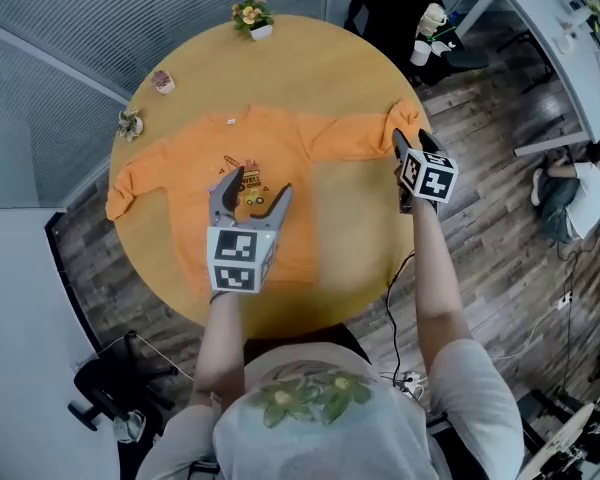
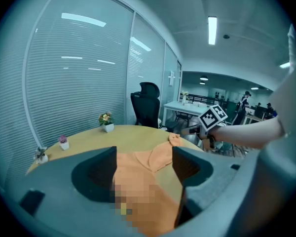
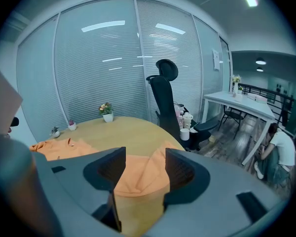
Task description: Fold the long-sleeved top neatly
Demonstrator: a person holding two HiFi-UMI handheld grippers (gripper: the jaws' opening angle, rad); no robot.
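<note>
Both tongs are spread wide: your left tongs (image 1: 252, 194) hang over the orange long-sleeved top (image 1: 280, 140); your right tongs (image 1: 410, 140) straddle its sleeve end (image 3: 138, 179).

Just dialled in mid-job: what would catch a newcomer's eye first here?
The bright orange long-sleeved top spread flat on the round wooden table draws the eye first, sleeves out to both sides. The left gripper hangs open over its printed chest, while the right gripper sits at the sleeve cuff by the table's right edge, jaws apart with orange cloth between them.
</note>
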